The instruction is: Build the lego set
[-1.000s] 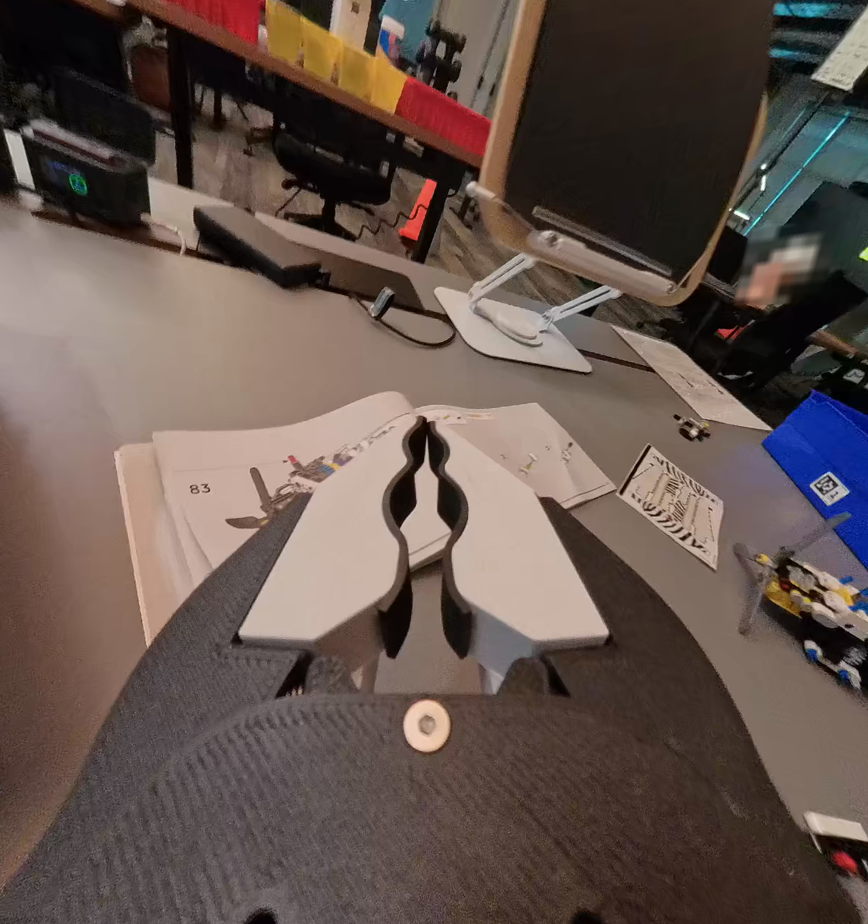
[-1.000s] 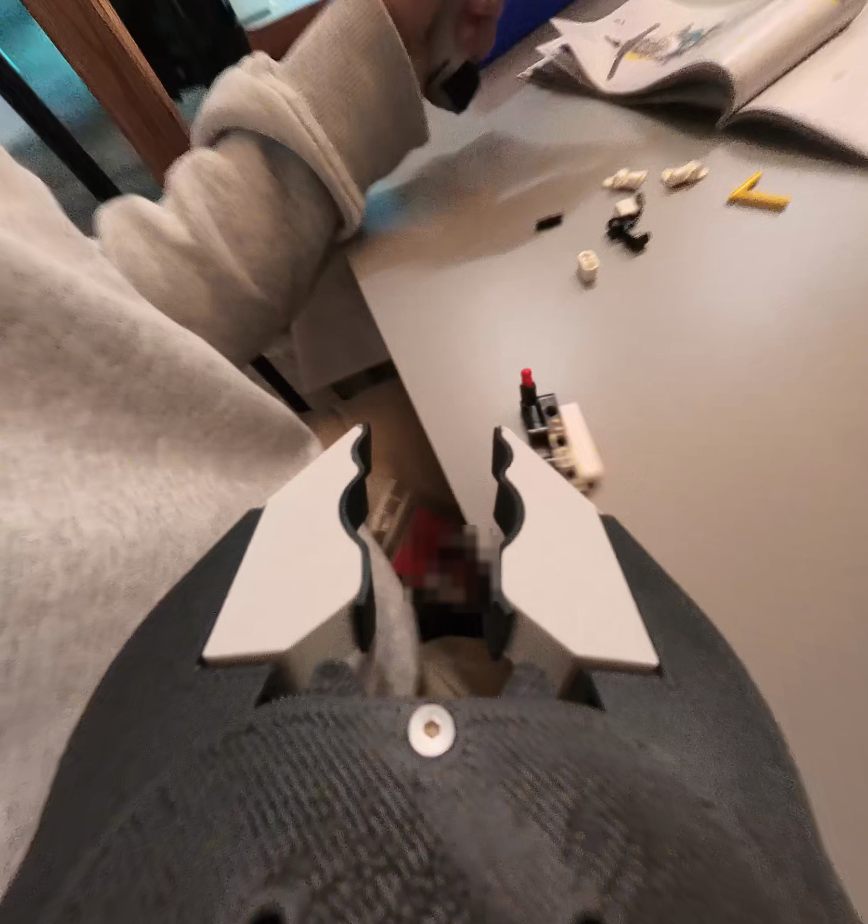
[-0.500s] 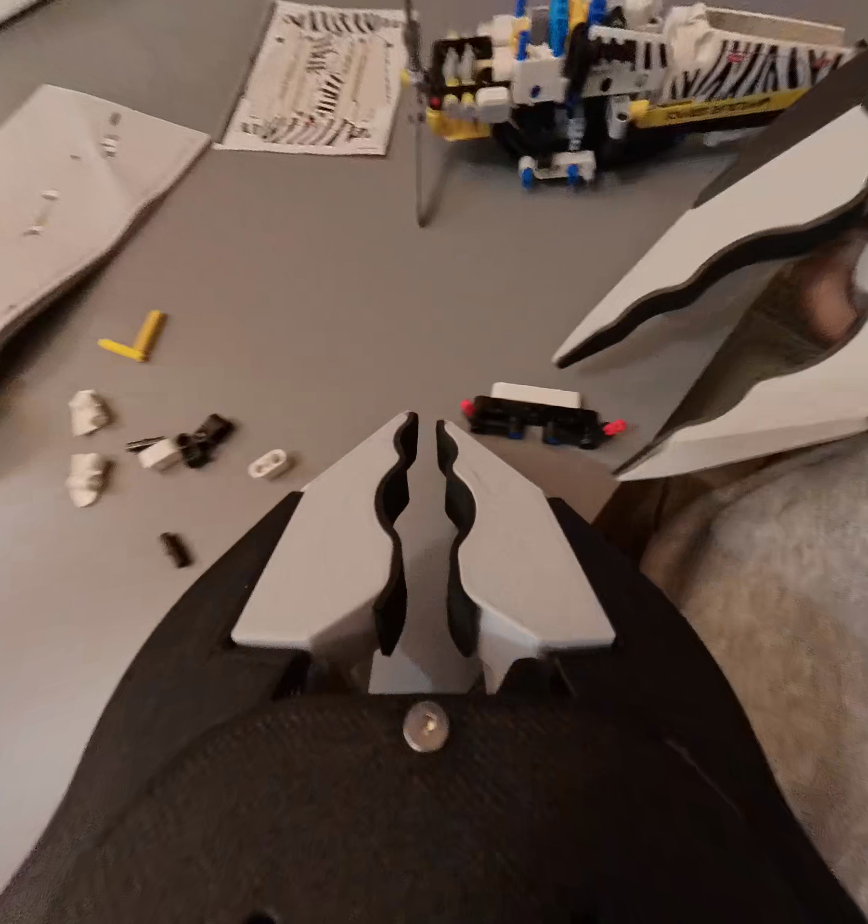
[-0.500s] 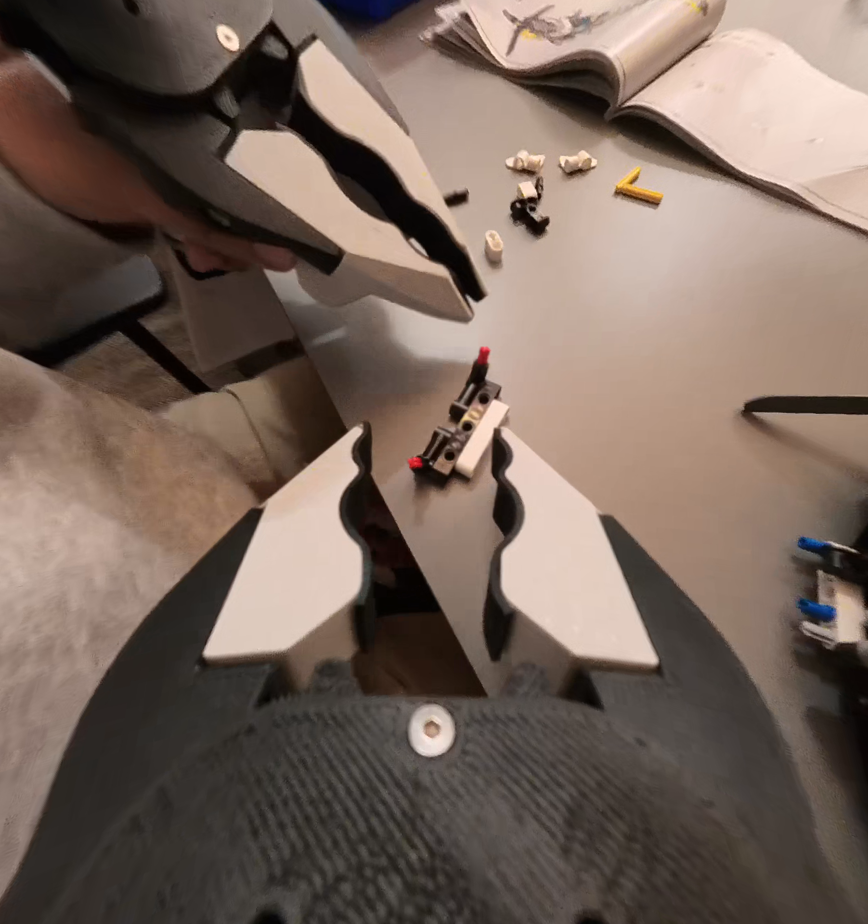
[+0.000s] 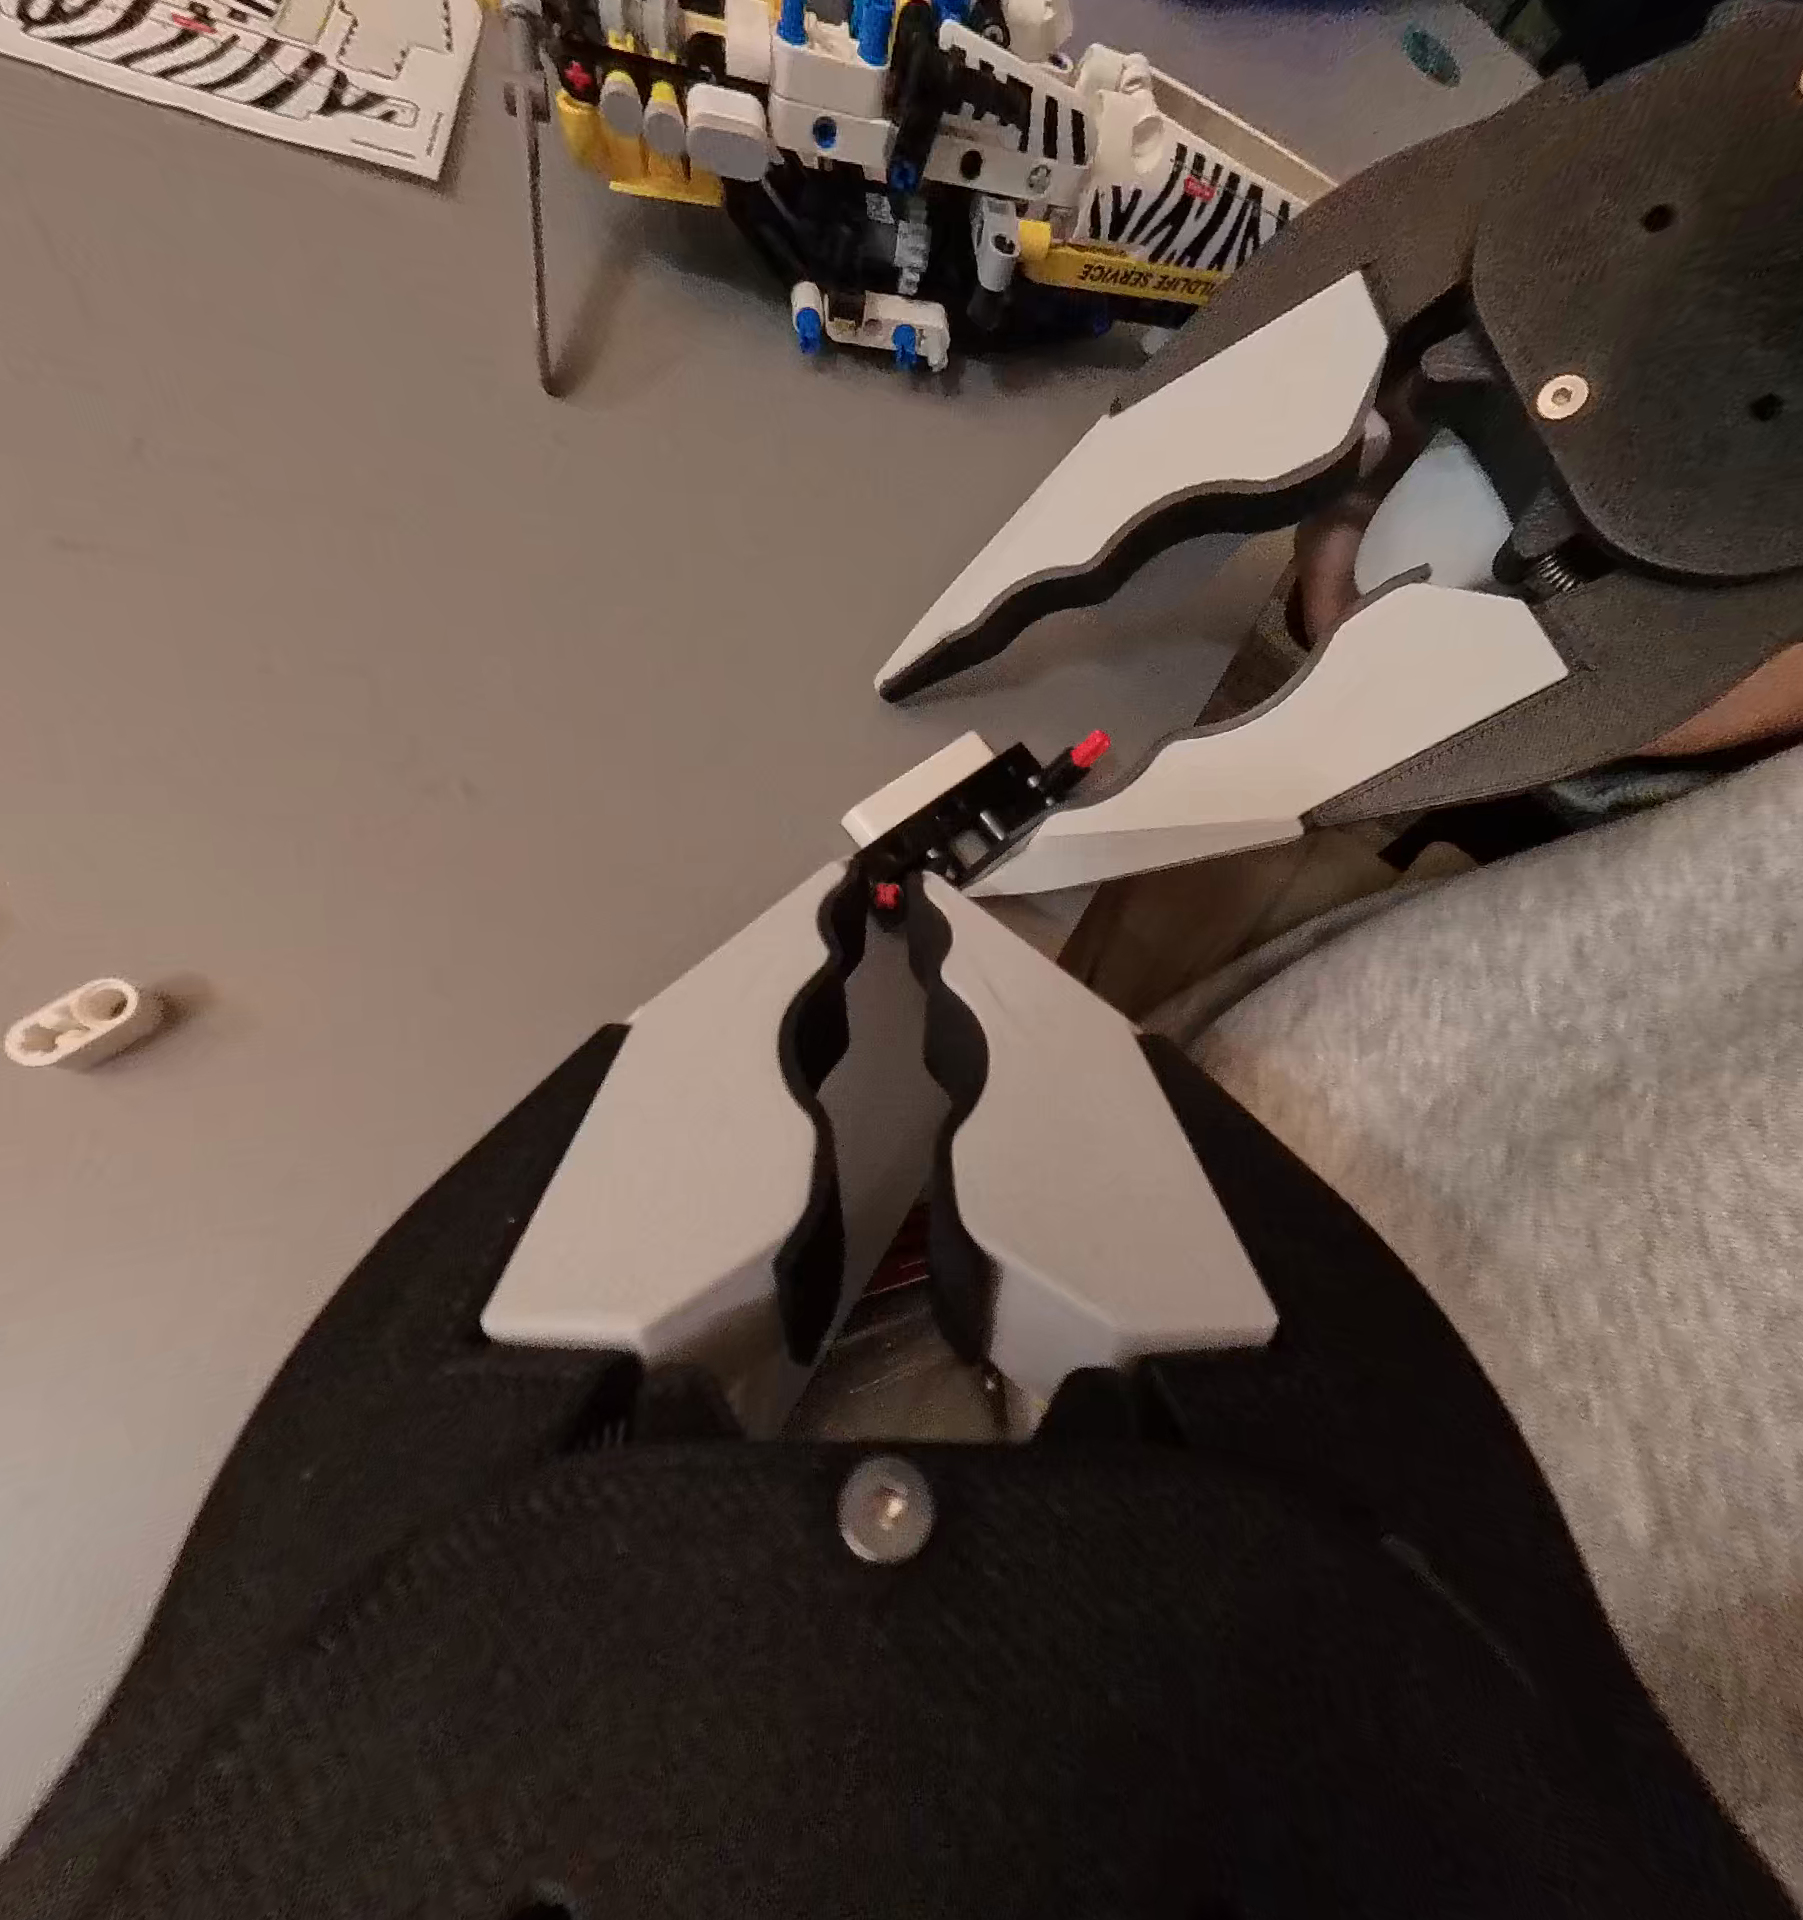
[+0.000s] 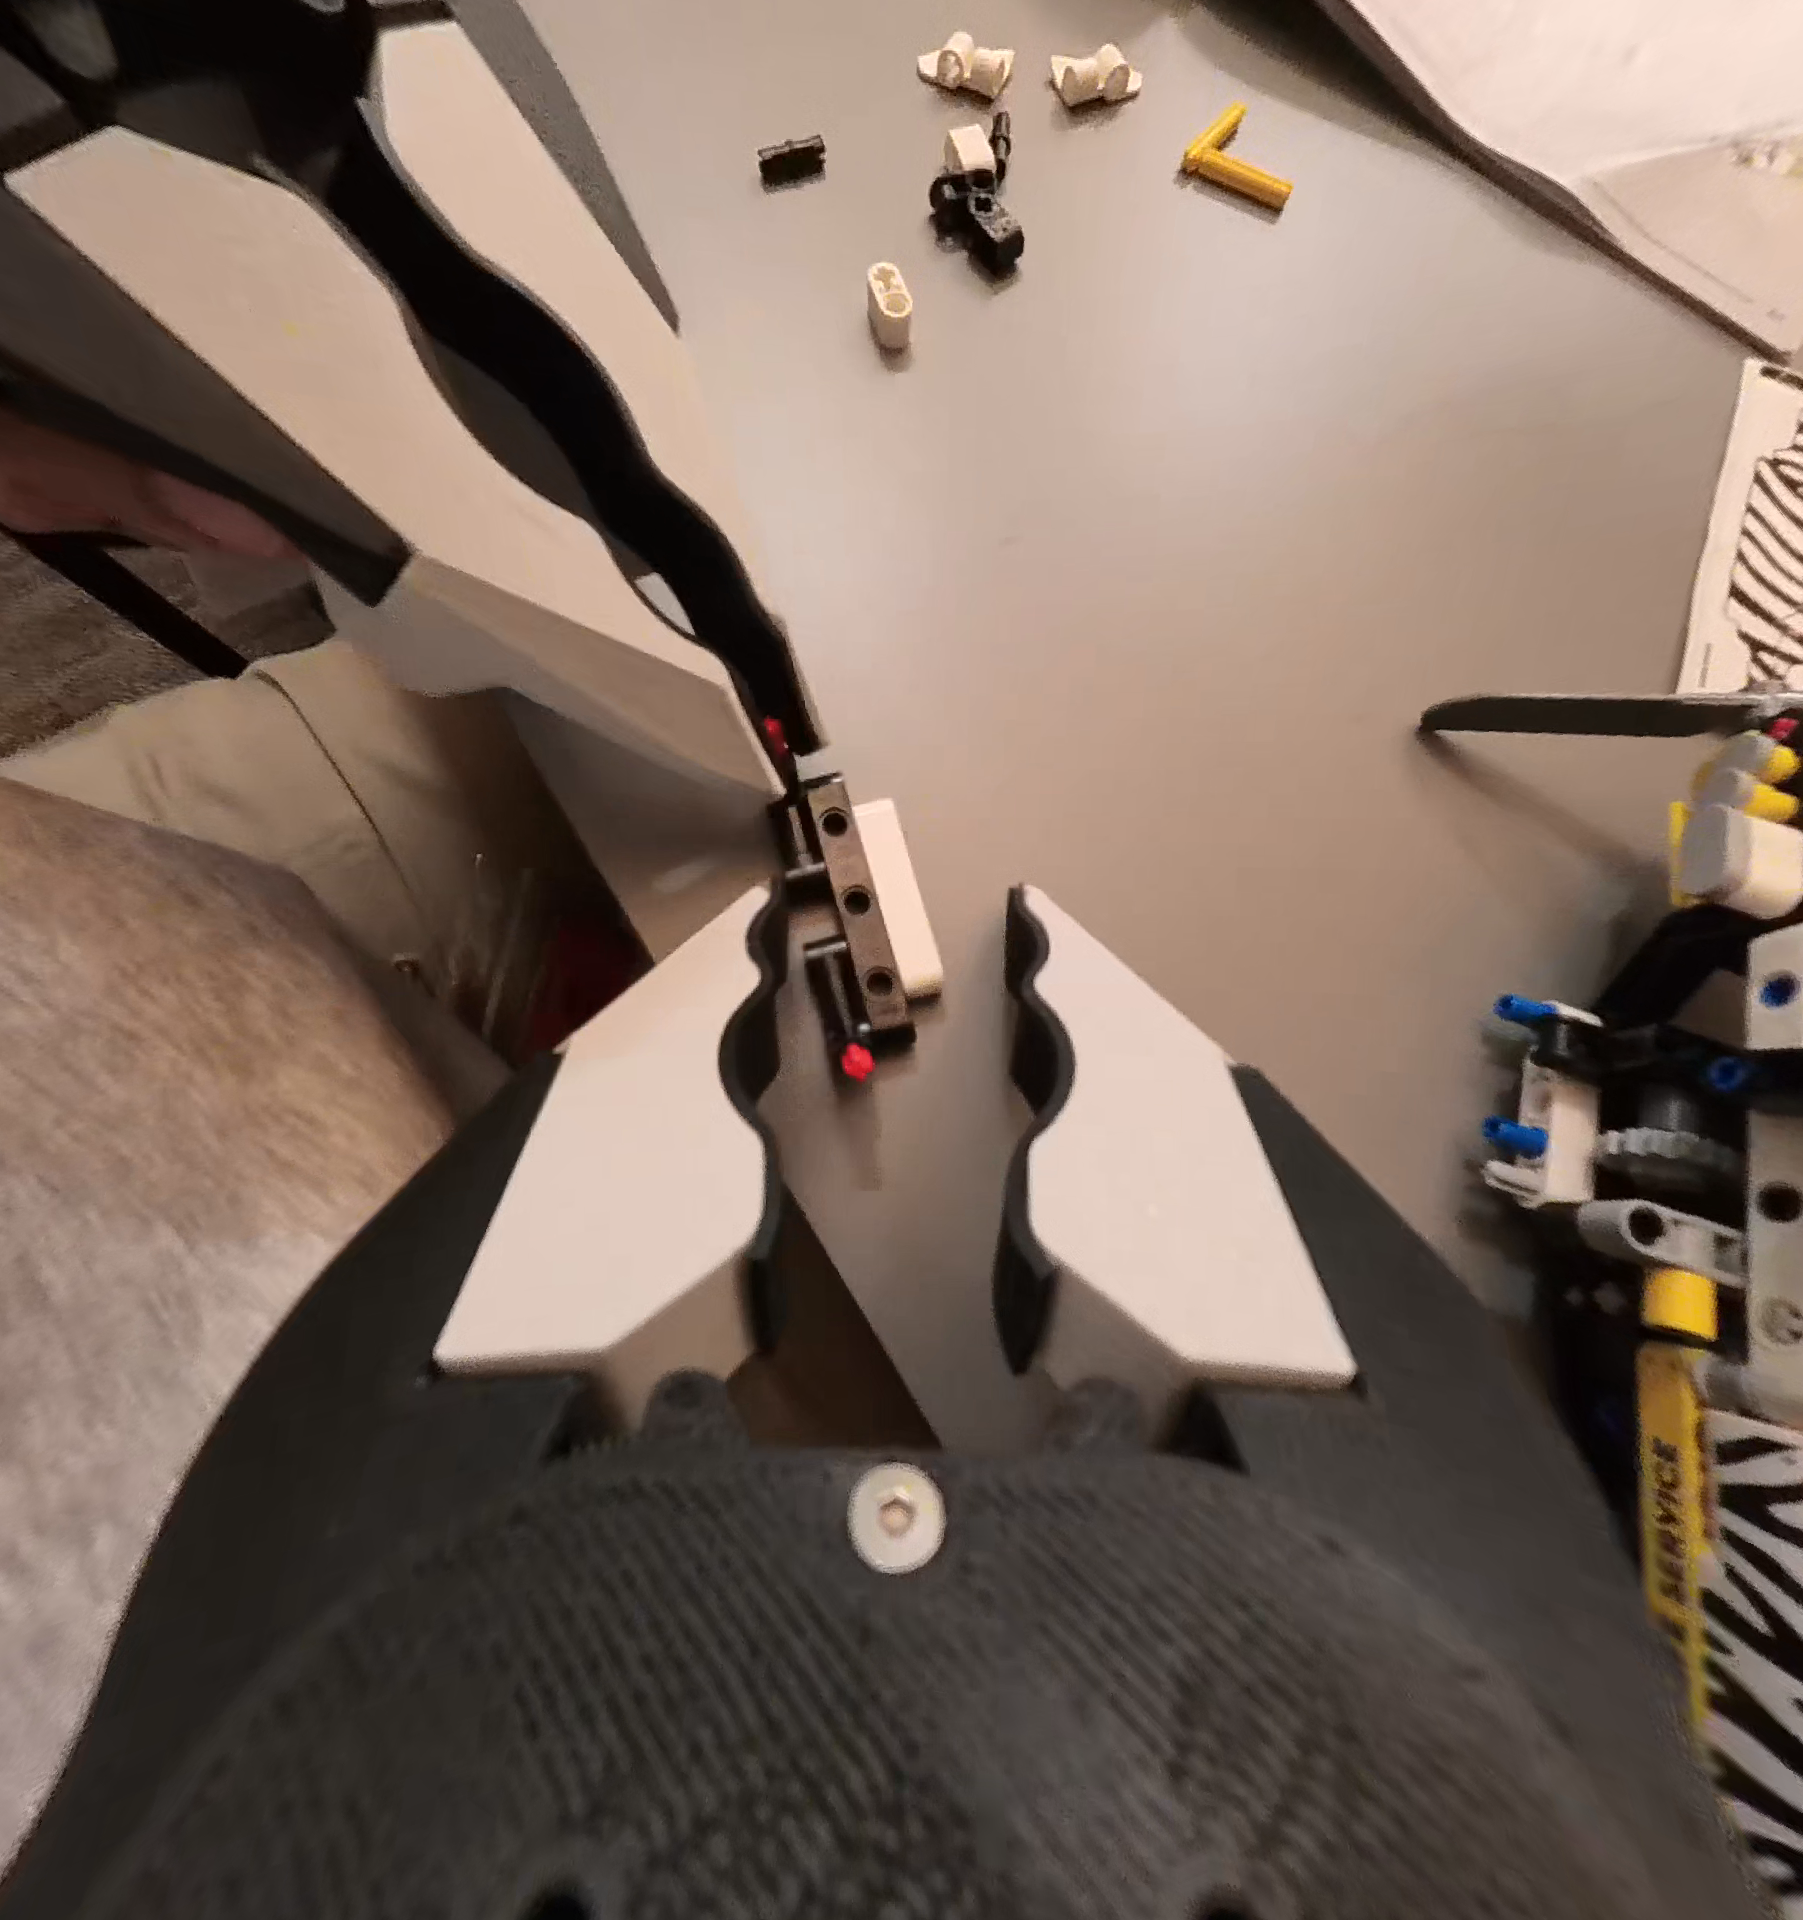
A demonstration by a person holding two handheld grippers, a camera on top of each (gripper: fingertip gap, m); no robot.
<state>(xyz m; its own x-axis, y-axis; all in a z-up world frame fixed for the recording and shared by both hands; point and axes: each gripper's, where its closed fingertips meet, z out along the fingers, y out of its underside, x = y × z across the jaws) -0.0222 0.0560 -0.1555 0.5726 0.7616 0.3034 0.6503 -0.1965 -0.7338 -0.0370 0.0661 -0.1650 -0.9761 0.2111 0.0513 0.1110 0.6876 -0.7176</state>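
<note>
Two grippers: both crowd one small sub-assembly at the near edge of the grey bench [image 5: 305,623], right by the person's grey sleeve.
Bench: mostly bare in the middle, instruction booklet [image 6: 1603,125] and sticker sheet [image 5: 253,73] off at the far side.
Main model: the big zebra-striped lego build [image 5: 928,156] sits well apart from the action, with a thin grey blade sticking out from it.
Right gripper [image 6: 886,977]: fingers spread wide, straddling the near end of the sub-assembly, not clamped on anything.
Left gripper [image 5: 881,894]: fingers nearly together, tips right at the red pin on the far end; can't tell if they actually pinch it.
Sub-assembly [image 6: 866,925]: black holed beam with a white block alongside and a red pin at each end, lying flat right by the bench edge.
Loose bits: yellow angle piece [image 6: 1235,161], white connectors [image 6: 889,301], a few black pins, all well away.
Risk: honestly the edge worries me. If the left tips nudge instead of grip, the piece could skate off onto the lap. The right fingers closing off-centre could twist it or pop the white block loose.
</note>
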